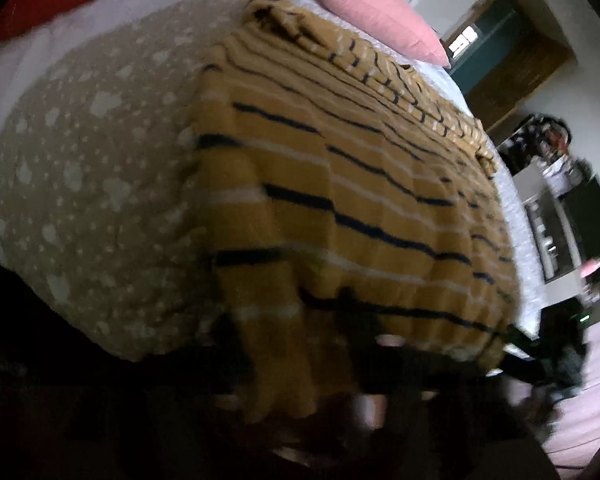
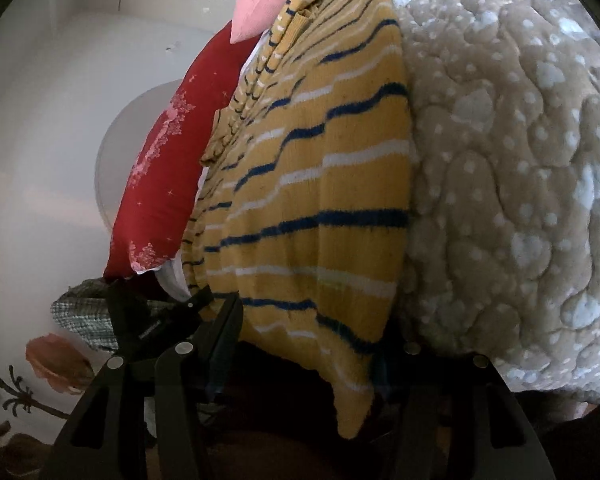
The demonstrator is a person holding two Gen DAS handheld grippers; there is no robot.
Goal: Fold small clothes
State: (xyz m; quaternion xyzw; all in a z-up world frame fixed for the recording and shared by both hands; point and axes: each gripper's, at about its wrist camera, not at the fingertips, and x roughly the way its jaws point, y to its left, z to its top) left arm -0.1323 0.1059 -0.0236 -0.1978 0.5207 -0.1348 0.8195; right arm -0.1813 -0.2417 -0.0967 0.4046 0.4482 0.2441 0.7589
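Observation:
A mustard-yellow knit garment (image 1: pixel 340 184) with navy and white stripes lies spread on a beige spotted blanket (image 1: pixel 100 184); it also shows in the right wrist view (image 2: pixel 312 208). My left gripper (image 1: pixel 300 360) is dark and blurred at the garment's near hem; its jaws are hidden in shadow. In the right wrist view my right gripper (image 2: pixel 304 352) has its fingers (image 2: pixel 220 328) wide apart, and the garment's hem corner hangs down between them. Whether a pad touches the cloth is hidden. The other gripper (image 2: pixel 152 320) shows at the hem's left end.
A pink pillow (image 1: pixel 384 20) lies at the bed's far end and a red floral pillow (image 2: pixel 168 168) beside it. The beige blanket (image 2: pixel 512 184) covers the bed beside the garment. Shelves and a dark doorway (image 1: pixel 512 52) stand beyond the bed.

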